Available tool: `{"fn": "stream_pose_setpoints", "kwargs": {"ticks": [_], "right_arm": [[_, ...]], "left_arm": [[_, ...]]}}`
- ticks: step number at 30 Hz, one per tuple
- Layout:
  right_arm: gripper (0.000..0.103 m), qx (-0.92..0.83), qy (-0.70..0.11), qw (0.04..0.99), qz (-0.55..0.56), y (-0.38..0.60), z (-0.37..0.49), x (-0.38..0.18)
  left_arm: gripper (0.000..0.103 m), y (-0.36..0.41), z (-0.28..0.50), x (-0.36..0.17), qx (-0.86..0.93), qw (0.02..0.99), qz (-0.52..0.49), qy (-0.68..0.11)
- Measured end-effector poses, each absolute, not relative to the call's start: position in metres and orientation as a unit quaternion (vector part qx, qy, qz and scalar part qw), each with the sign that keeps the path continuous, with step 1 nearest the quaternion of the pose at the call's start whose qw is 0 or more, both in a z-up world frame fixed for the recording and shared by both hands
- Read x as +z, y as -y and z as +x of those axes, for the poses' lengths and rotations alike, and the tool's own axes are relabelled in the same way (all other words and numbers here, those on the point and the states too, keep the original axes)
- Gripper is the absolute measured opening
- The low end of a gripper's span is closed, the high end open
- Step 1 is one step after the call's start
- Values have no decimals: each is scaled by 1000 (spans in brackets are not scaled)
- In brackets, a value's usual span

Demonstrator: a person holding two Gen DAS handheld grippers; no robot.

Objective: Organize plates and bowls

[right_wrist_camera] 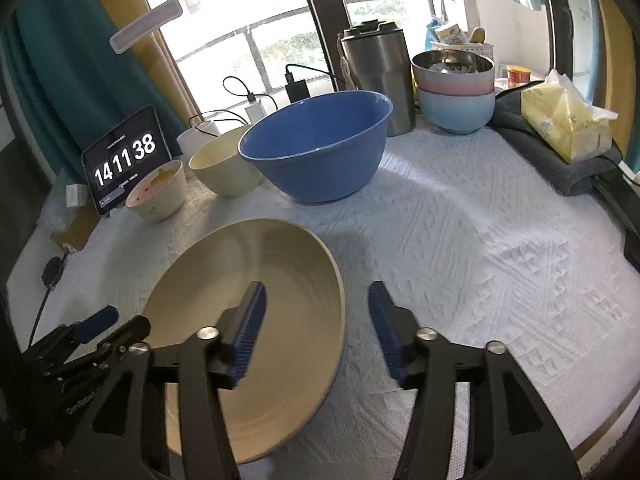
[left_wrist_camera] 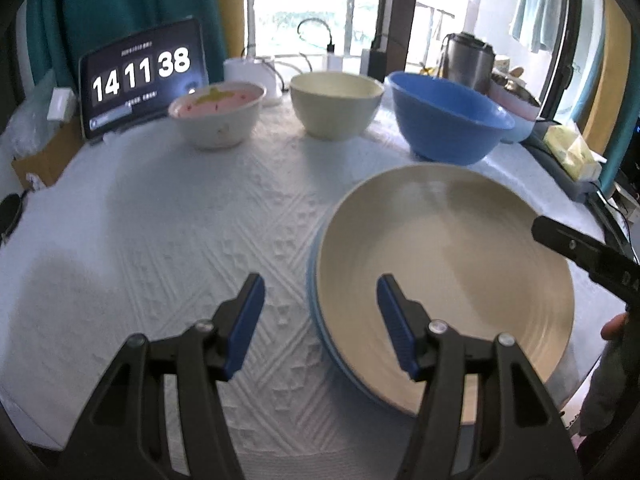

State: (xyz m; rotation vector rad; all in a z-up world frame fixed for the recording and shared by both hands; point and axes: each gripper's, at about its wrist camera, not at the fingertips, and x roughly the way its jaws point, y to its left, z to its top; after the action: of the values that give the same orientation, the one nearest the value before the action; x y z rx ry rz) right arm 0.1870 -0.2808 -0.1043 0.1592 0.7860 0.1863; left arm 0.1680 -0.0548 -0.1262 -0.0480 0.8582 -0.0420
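White embossed-cloth table [left_wrist_camera: 160, 216]. Far edge: pink bowl [left_wrist_camera: 218, 114], cream bowl [left_wrist_camera: 336, 104], blue bowl [left_wrist_camera: 444, 118]. Near side: beige plate [left_wrist_camera: 444, 276] on a blue plate [left_wrist_camera: 316, 320].

Tablet clock [left_wrist_camera: 142, 80], tissue pack [right_wrist_camera: 568, 124], steel tumbler [right_wrist_camera: 378, 80]

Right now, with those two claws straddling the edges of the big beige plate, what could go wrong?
1. The beige plate sits on a blue plate, slightly off-centre. Either open claw, the left gripper or the right gripper, could nudge the rim and slide it.
2. A pinch might catch only the top plate, or both.
3. The blue bowl stands close behind; a hasty lift could bump it.
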Motion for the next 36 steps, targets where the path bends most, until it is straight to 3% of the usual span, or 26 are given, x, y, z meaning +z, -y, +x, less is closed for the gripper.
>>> {"fn": "stream_pose_setpoints", "kwargs": {"ticks": [7,29,33,36], "right_arm": [[62,95,-395,911,76,279,189,-117],[62,120,-425,889,121,284,207,-141],[55,140,-431,883,125,277,211,-142],[55,136,-431,883,128,276,211,-142]], "left_arm": [[66,55,172,-131,-21,905,-28,-424],[66,58,193,-147,-38,893,-48,-445],[66,59,195,-148,-50,891,-54,-447],[56,65,194,-145,-64,893,-44,-444]]}}
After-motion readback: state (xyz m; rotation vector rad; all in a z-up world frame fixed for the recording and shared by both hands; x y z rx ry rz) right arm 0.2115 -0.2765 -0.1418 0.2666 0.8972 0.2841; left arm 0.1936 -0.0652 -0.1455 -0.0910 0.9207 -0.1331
